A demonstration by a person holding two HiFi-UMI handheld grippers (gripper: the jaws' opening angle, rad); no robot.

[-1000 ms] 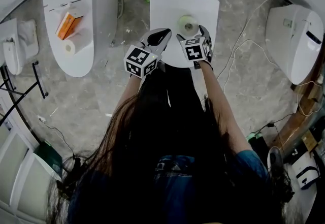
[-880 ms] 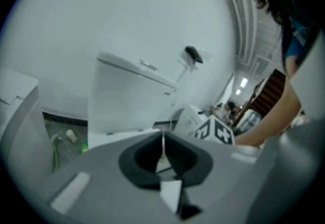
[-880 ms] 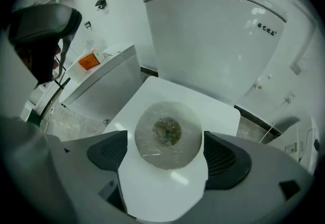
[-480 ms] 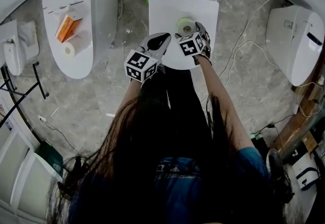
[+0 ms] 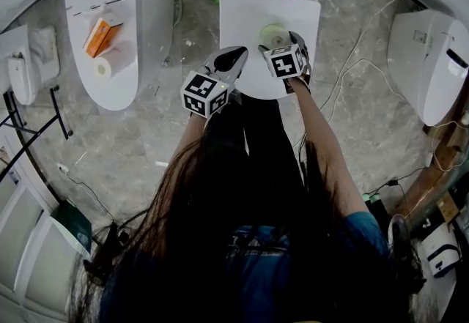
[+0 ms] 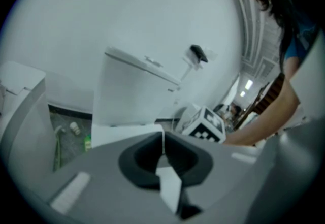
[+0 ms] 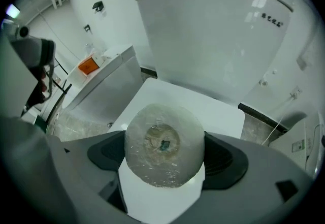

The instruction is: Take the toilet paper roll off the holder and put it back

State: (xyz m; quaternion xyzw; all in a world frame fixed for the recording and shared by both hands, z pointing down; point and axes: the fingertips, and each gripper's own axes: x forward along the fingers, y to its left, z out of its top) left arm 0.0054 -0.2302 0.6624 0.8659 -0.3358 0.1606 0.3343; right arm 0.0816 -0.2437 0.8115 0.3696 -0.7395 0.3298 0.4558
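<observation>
Right gripper [image 7: 163,159] jaws pressed on both sides of roll [image 7: 163,139], film-wrapped; we read it as gripped. Left gripper [image 6: 162,151] jaws together, empty. Roll low over toilet lid [image 7: 218,111]. Our worry: slick film, soft roll; weak squeeze lets it slip, hard squeeze dents it.

The toilet paper roll [image 5: 272,35] is stood near the far right corner of the toilet lid [image 5: 245,17], between the jaws of the right gripper [image 7: 165,154]. The left gripper [image 5: 233,56] is held over the lid's left edge. A box [image 5: 100,34] and a second roll [image 5: 102,68] are set on the left toilet [image 5: 121,91].
</observation>
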